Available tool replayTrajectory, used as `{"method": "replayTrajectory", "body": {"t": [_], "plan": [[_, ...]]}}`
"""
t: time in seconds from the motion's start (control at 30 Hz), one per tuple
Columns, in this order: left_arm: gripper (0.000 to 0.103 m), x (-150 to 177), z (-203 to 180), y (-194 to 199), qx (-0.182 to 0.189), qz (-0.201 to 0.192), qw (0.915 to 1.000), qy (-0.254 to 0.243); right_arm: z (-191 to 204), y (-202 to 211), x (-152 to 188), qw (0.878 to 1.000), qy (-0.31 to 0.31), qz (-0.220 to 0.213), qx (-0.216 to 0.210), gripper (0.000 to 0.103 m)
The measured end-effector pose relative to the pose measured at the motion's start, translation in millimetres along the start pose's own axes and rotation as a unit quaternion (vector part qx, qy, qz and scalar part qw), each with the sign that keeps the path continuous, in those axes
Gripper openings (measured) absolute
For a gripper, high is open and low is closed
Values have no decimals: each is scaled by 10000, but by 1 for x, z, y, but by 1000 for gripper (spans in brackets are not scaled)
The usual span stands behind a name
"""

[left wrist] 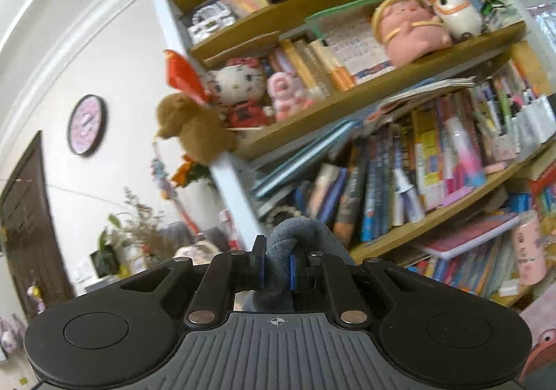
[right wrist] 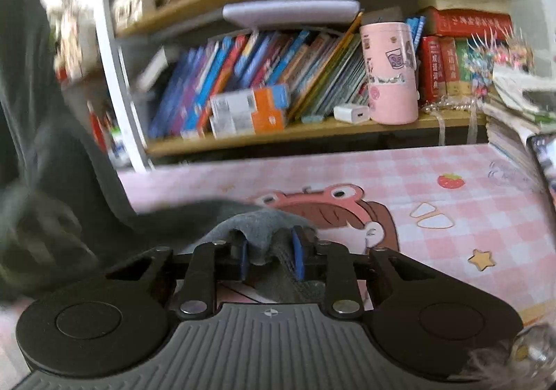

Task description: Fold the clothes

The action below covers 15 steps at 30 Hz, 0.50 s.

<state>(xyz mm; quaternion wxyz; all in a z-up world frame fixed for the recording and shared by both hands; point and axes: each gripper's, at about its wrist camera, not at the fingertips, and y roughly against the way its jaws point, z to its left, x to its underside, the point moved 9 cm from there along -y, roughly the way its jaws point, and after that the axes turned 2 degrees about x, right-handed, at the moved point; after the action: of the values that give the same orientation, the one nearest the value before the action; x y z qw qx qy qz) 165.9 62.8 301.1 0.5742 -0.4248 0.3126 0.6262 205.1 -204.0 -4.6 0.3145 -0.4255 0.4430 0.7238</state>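
Note:
A dark grey garment [left wrist: 299, 233] bulges up between the blue pads of my left gripper [left wrist: 276, 270], which is shut on a bunched fold and held high, facing the bookshelf. In the right wrist view the same grey garment [right wrist: 41, 147] hangs as a broad dark sheet along the left side and runs down onto the pink checked tablecloth [right wrist: 451, 216]. Low over the table, my right gripper [right wrist: 271, 259] has a thick fold of the cloth filling the gap between its pads, and both pads touch it.
A crowded bookshelf [left wrist: 382, 84] with books and plush toys [left wrist: 239, 88] stands close behind the table. A pink cup [right wrist: 391, 74] and a white charger [right wrist: 351, 114] sit on the lowest shelf. Stacked papers [right wrist: 521, 105] lie at the right. A wall clock [left wrist: 87, 124] and a dark door [left wrist: 24, 223] are at the left.

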Motion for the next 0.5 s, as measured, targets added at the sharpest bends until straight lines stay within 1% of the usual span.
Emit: {"method": "replayTrajectory", "body": {"t": [0.07, 0.13, 0.2, 0.27, 0.33, 0.4, 0.47, 0.5], "plan": [[12, 0, -19, -6, 193, -19, 9998, 12, 4, 7, -4, 9991, -217, -115, -356, 21], [12, 2, -38, -14, 407, -28, 9991, 90, 13, 13, -8, 9967, -272, -238, -729, 21], [12, 4, -67, -24, 711, -14, 9973, 172, 26, 20, -11, 9925, -163, -357, -1155, 21], [12, 8, -100, -33, 1067, -7, 9940, 244, 44, 28, -11, 9855, 26, -421, -1644, 20], [12, 12, -138, -41, 1464, 21, 9888, 282, 61, 35, -8, 9759, 223, -418, -2130, 20], [13, 18, -178, -46, 1822, 115, 9828, 269, 72, 41, -6, 9679, 353, -441, -2449, 20], [18, 26, -217, -50, 2151, 230, 9761, 199, 81, 48, -5, 9596, 468, -467, -2735, 20], [21, 31, -236, -50, 2334, 328, 9718, 63, 86, 51, -4, 9551, 525, -480, -2877, 20]]}}
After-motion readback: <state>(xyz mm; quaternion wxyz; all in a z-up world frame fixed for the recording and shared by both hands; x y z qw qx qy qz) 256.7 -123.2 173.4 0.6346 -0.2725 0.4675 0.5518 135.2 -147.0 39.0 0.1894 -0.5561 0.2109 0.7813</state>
